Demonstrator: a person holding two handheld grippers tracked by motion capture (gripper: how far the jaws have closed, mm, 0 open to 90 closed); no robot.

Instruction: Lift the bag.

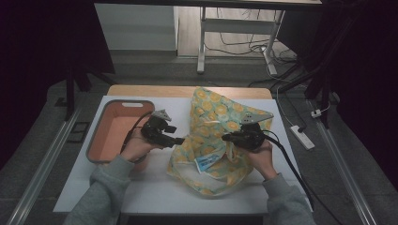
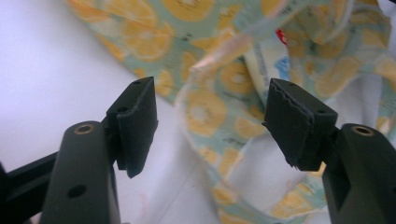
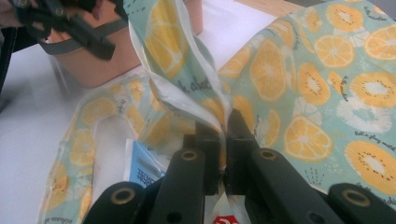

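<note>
At the left of the white worktop [image 1: 155, 192] sits a salmon-coloured tub [image 1: 115, 129] with a grey rim, just left of the orange-print bag [image 1: 220, 122] that lies crumpled across the middle. Your left gripper [image 1: 176, 136] hangs between the tub and the bag, its jaws spread wide and holding nothing; in the left gripper view [image 2: 210, 126] the bag's folded edge lies on the worktop beyond the gap, clear of both pads. A blue-and-white packet [image 1: 205, 162] pokes from the bag's open mouth at its near side. To the right of that mouth, your right gripper [image 1: 227, 137] has its jaws pressed together on a fold of the bag's rim, and the right gripper view [image 3: 223, 133] shows the pinched cloth rising from between the pads.
</note>
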